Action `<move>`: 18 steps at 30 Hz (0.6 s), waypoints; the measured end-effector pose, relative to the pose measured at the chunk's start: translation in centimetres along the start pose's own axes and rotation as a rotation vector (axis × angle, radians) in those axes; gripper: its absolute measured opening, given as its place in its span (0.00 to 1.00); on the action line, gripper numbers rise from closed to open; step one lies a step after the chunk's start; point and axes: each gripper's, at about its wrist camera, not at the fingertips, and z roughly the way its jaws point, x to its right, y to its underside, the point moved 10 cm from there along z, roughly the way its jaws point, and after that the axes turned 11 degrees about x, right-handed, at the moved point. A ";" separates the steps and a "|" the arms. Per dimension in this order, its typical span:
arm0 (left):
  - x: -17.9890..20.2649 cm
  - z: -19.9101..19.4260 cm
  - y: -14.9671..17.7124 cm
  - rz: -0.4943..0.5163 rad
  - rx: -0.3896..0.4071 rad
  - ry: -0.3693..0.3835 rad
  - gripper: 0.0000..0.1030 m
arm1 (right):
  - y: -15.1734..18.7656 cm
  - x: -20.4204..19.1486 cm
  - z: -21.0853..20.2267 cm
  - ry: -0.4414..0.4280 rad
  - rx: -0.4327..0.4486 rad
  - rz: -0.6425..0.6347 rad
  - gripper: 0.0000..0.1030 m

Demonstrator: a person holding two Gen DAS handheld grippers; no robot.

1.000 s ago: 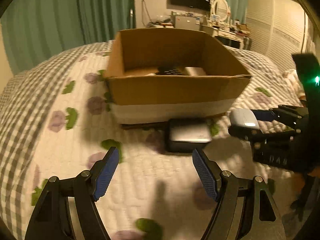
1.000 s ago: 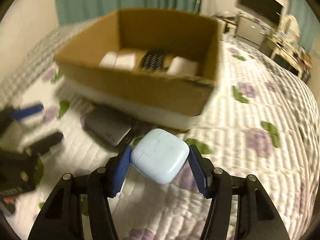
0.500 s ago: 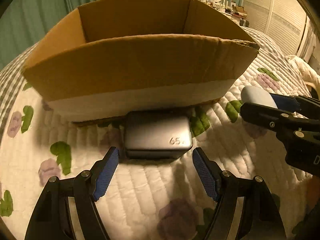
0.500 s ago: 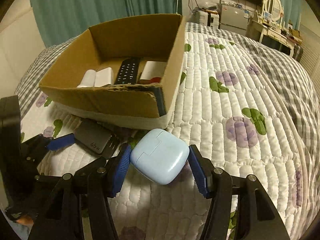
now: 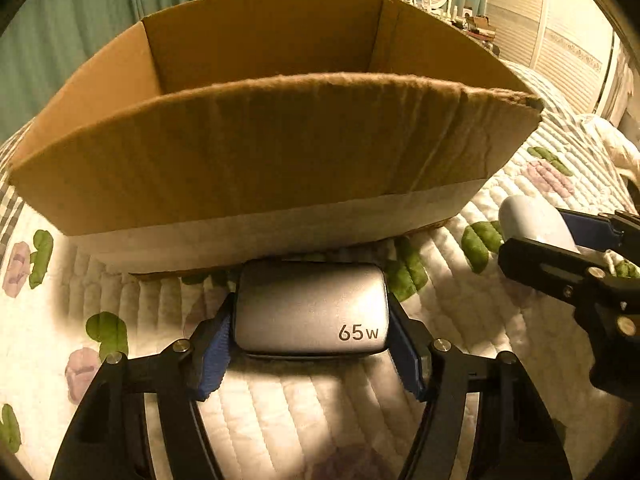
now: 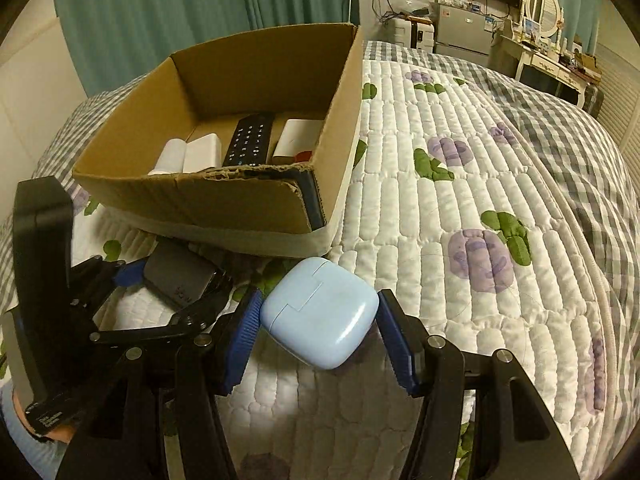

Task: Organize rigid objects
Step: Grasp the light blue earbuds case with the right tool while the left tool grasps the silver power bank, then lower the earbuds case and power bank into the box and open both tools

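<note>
On the quilt (image 6: 460, 152), just in front of the box (image 5: 280, 152), the left gripper (image 5: 312, 336) is clenched on the charger (image 5: 308, 308) — its blue pads press both short sides of the grey block, whose near corner reads "65w". The charger's far edge lies against the foot of the box's near wall, and it sits on the quilt.

To the right, the right gripper (image 6: 318, 324) grasps the earbud case (image 6: 320, 314) between its pads, the pale blue case tilted with its lid seam toward the far left. It is just off the box's near right corner; whether it touches the quilt cannot be told.

Inside the box, seen from the right wrist, lie a remote (image 6: 250, 140) — black, running near to far — with white blocks (image 6: 188, 154) to its left and a white case (image 6: 298, 140) to its right.
</note>
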 end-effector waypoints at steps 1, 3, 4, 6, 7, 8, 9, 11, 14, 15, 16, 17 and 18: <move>0.0 -0.5 0.0 -0.005 0.007 0.001 0.67 | -0.1 0.0 -0.1 0.002 0.006 -0.001 0.56; 0.4 -1.7 -0.4 -0.014 0.022 0.009 0.67 | -0.3 -0.2 -0.6 0.004 0.027 -0.006 0.56; 0.4 -2.3 -0.5 -0.017 0.028 0.011 0.67 | -0.5 -0.3 -0.8 0.004 0.039 -0.009 0.56; 0.4 -3.8 -0.7 -0.015 0.052 0.006 0.67 | -0.9 -0.5 -1.4 0.001 0.058 -0.016 0.56; 0.3 -4.9 -0.9 -0.008 0.070 0.001 0.67 | -1.0 -0.7 -1.8 0.000 0.066 -0.022 0.56; 0.0 -5.6 -1.0 -0.004 0.080 -0.001 0.67 | -1.2 -0.8 -2.0 0.001 0.071 -0.026 0.56; -0.1 -6.7 -1.1 0.000 0.093 -0.002 0.67 | -1.4 -0.9 -2.4 0.001 0.079 -0.030 0.56; -0.4 -8.3 -1.1 -0.001 0.109 0.001 0.67 | -2.2 -1.3 -3.6 0.000 0.105 -0.051 0.56; -1.0 -11.0 -2.0 -0.010 0.148 0.008 0.67 | -3.9 -1.9 -5.7 0.002 0.155 -0.088 0.56; -1.2 -12.0 -2.6 -0.011 0.166 0.007 0.67 | -4.6 -2.0 -6.4 0.002 0.171 -0.096 0.56; -1.3 -12.9 -3.2 -0.013 0.184 0.006 0.67 | -5.4 -2.2 -7.1 -0.003 0.187 -0.102 0.56; -1.0 -12.8 -4.3 -0.013 0.193 0.006 0.67 | -6.3 -2.4 -7.9 -0.010 0.204 -0.107 0.56; -1.0 -13.3 -4.9 -0.016 0.203 0.002 0.67 | -7.1 -2.6 -8.5 -0.015 0.218 -0.116 0.56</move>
